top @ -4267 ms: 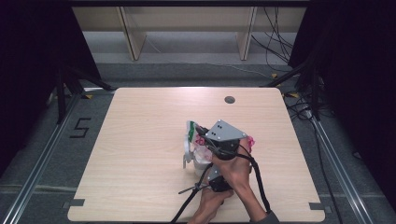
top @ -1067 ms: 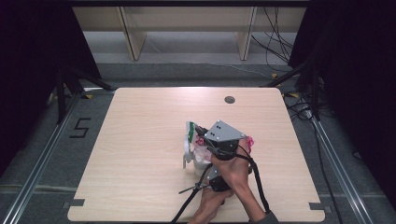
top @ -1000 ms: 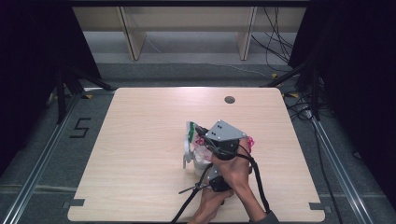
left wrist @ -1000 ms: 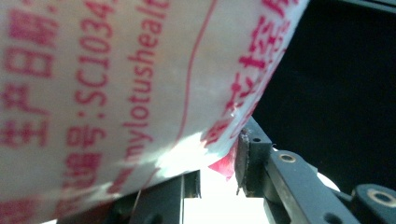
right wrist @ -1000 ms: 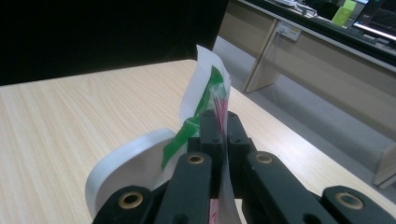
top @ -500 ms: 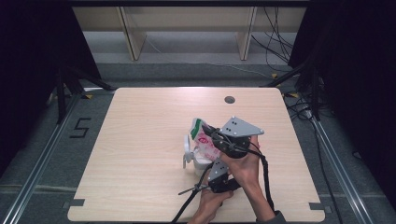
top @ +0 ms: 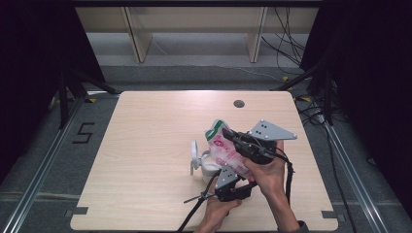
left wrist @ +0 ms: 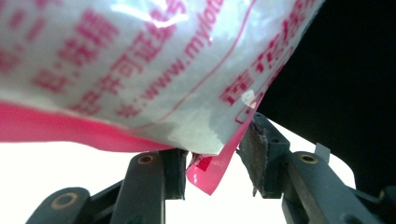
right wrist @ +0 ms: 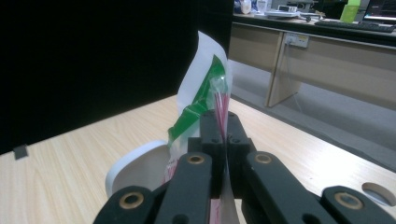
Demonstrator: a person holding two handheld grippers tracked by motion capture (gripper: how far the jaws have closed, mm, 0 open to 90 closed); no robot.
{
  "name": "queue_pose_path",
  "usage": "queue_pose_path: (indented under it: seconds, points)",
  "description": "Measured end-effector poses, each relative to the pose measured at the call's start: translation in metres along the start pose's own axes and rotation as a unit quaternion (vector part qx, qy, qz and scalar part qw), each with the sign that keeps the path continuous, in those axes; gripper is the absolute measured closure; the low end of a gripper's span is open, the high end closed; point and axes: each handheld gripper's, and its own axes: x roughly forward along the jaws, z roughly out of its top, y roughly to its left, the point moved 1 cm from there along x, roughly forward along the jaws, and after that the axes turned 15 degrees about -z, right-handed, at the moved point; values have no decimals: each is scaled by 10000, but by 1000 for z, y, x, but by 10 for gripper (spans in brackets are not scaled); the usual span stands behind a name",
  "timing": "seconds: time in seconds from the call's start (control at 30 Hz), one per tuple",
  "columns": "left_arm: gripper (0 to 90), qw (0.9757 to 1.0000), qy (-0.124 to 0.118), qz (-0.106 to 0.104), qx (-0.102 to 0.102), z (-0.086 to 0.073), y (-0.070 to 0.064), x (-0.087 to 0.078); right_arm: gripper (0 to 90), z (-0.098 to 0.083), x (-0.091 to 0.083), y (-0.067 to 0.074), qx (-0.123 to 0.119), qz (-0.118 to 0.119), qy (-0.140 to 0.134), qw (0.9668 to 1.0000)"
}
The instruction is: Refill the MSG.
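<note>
Low in the high view, just right of centre, the left gripper [top: 232, 187] sits under the plastic bag [top: 228, 153]; its jaws have just been opening, and in the left gripper view they stand apart with only the bag's pink corner [left wrist: 210, 170] dangling between them, the pads not pressing it. That leaves the whole weight on the right gripper [right wrist: 223, 135], clamped tight on the thin sealed edge of the bag, just above in the high view. If that film slips or tears, the bag would likely fall onto the white cup [top: 206, 162] standing on the counter [top: 145, 145] just left of it and could tip it. A quick swing of the right hand may also spill the contents.
</note>
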Motion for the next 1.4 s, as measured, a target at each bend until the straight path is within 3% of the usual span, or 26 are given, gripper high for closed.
queue_pose_path:
  seconds: [0.17, 0.2, 0.33, 0.47, 0.7, 0.8, 0.97, 1.07, 1.17, 1.23, 1.4]
  points:
    - [576, 10000, 11, 33, -25, -1, 1, -3, 900, -1, -5, -6, 63, -14, -131, 9999]
    - [563, 10000, 23, 43, -28, 0, 1, -3, 900, -1, -8, -7, 202, 38, -80, 9998]
    - [516, 9998, 180, 133, 6, 0, -1, -5, 900, -2, -11, -14, 238, 12, -194, 9995]
    - [482, 9998, 166, 125, -23, -1, -2, -5, 900, -5, -16, -20, 550, 124, -176, 9983]
    - [440, 9995, 239, 178, -42, -2, -2, -8, 900, -7, -19, -27, 665, 191, -300, 9971]
    - [414, 9994, 260, 227, -12, -2, -3, -11, 900, -9, -22, -29, 870, 219, -292, 9955]
    - [403, 9992, 341, 230, -21, -2, 0, -14, 900, -9, -24, -31, 977, 261, -442, 9939]
    - [413, 9988, 392, 285, -73, -4, 0, -16, 900, -9, -25, -33, 885, 219, -436, 9949]
    - [400, 9987, 433, 279, 60, -5, -3, -19, 900, -11, -25, -35, 949, 210, -439, 9943]
    - [398, 9990, 424, 160, 27, -6, -3, -22, 900, -12, -26, -37, 941, 179, -418, 9945]
    - [385, 9984, 540, 121, 82, -6, -8, -28, 900, -13, -28, -39, 988, 141, -444, 9940]
